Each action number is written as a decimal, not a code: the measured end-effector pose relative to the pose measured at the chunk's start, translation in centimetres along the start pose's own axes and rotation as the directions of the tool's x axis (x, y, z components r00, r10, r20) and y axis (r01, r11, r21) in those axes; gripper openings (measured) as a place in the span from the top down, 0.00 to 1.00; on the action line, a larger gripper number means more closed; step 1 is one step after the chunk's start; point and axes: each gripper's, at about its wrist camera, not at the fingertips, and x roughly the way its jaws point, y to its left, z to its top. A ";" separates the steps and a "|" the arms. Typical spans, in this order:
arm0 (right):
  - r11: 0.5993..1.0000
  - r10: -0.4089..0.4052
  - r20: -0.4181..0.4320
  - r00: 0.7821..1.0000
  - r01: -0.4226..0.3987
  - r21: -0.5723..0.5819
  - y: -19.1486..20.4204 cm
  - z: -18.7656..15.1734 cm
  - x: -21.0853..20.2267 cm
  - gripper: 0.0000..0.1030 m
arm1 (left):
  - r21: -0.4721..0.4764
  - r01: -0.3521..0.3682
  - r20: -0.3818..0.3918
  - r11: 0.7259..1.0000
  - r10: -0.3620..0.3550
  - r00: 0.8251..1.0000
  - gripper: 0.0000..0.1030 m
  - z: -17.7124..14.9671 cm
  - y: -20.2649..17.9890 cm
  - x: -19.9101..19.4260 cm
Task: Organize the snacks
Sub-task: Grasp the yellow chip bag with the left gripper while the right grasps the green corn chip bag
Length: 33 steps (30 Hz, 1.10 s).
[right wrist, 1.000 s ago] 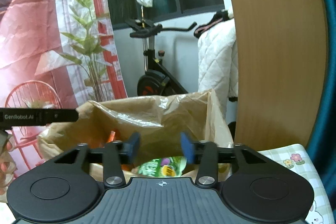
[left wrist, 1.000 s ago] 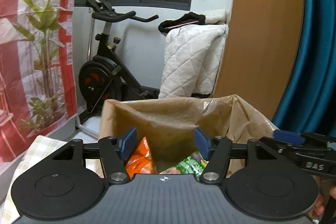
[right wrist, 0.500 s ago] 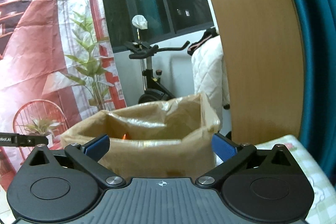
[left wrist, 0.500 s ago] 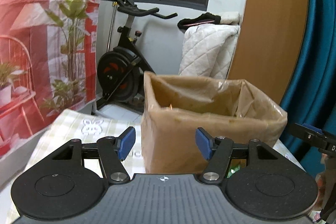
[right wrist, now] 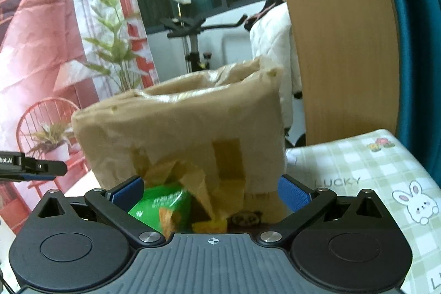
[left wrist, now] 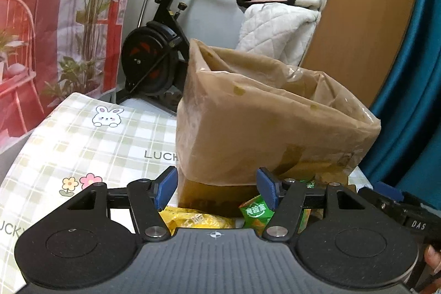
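A cardboard box lined with a brown plastic bag (left wrist: 264,128) stands on the table; it also shows in the right wrist view (right wrist: 187,128). My left gripper (left wrist: 216,189) is open and empty in front of the box's base. Below it lie a yellow snack pack (left wrist: 198,219) and a green snack pack (left wrist: 255,212). My right gripper (right wrist: 210,192) is wide open and empty, low before the box. A green snack pack (right wrist: 162,204) and a yellow pack (right wrist: 209,225) lie between its fingers. The right gripper's fingertip (left wrist: 388,190) shows at the left view's right edge.
The table carries a green checked cloth with rabbit prints (left wrist: 91,139). An exercise bike (left wrist: 154,54) and a white quilt (left wrist: 275,29) stand behind. A wooden panel (right wrist: 339,40) and teal curtain (left wrist: 413,73) are at the right. A red plant banner (right wrist: 55,46) hangs left.
Both grippers have pulled back and dropped from above the box opening to table level in front of it. The right gripper has opened wide. The snacks inside the box are out of sight.
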 end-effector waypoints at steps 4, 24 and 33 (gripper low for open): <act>1.000 0.011 -0.036 0.999 -0.012 -0.022 1.3 0.0 0.7 0.01 | -0.026 -0.033 0.047 0.999 0.034 0.998 0.36 -0.4 0.8 -0.7; 0.998 0.055 -0.051 0.997 -0.056 -0.015 1.4 -2.0 0.9 0.01 | -0.024 -0.044 -0.039 0.999 0.043 0.998 0.31 -2.8 1.1 0.3; 0.997 0.067 -0.094 0.993 -0.070 -0.036 3.1 -3.6 2.2 0.04 | -0.008 0.014 -0.071 1.000 -0.015 0.997 0.29 -3.2 1.7 0.8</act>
